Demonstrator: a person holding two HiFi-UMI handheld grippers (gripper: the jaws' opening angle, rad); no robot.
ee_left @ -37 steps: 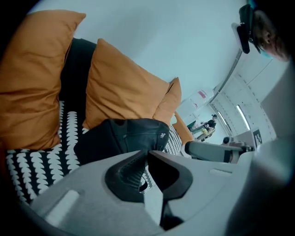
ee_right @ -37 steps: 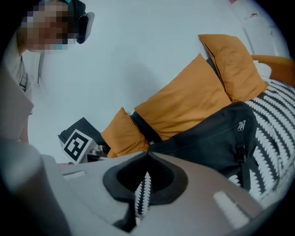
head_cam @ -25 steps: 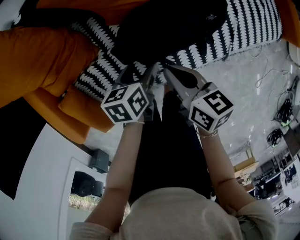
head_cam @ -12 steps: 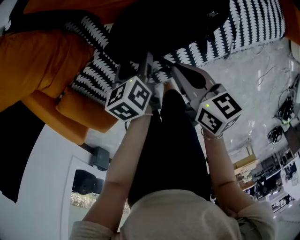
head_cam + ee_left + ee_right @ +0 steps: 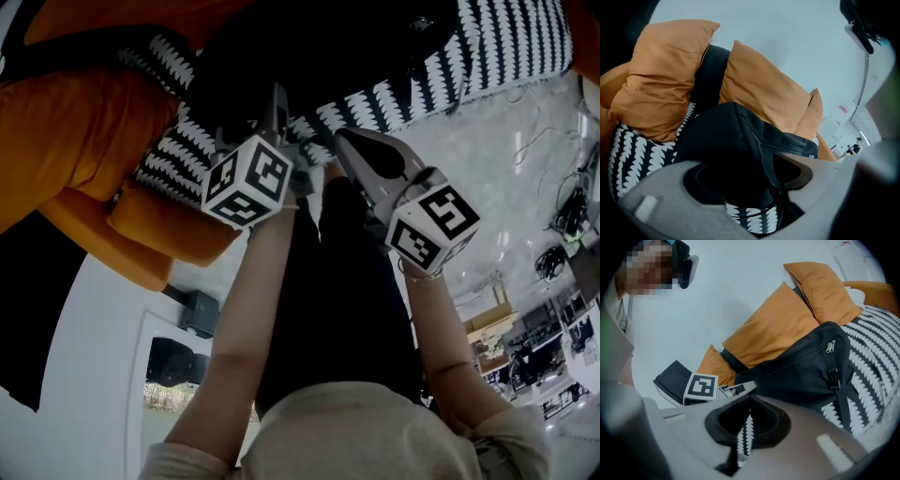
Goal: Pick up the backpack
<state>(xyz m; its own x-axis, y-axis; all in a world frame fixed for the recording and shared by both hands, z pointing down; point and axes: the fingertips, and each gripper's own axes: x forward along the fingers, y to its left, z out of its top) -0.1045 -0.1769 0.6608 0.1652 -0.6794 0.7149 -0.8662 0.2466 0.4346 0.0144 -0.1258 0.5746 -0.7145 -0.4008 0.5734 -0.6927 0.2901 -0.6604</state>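
A black backpack (image 5: 309, 47) lies on a sofa's black-and-white patterned cover (image 5: 487, 47), leaning on orange cushions (image 5: 75, 122). In the head view my left gripper (image 5: 273, 105) reaches up to the backpack's near edge. In the left gripper view the backpack (image 5: 731, 140) fills the gap between the parted jaws, and the left gripper (image 5: 745, 173) is open. My right gripper (image 5: 345, 139) hangs just short of the sofa's edge, to the right of the left one. Its jaws meet at the tips in the right gripper view (image 5: 750, 398), with nothing held, and the backpack (image 5: 801, 371) lies beyond.
Orange cushions (image 5: 661, 75) stand behind the backpack against a pale wall. The left gripper's marker cube (image 5: 701, 386) shows in the right gripper view. A pale floor with cables (image 5: 525, 159) lies right of the sofa. Dark boxes (image 5: 178, 361) stand lower left.
My left gripper has moved forward and up to the backpack's edge. The right gripper has shifted only slightly and stays shut.
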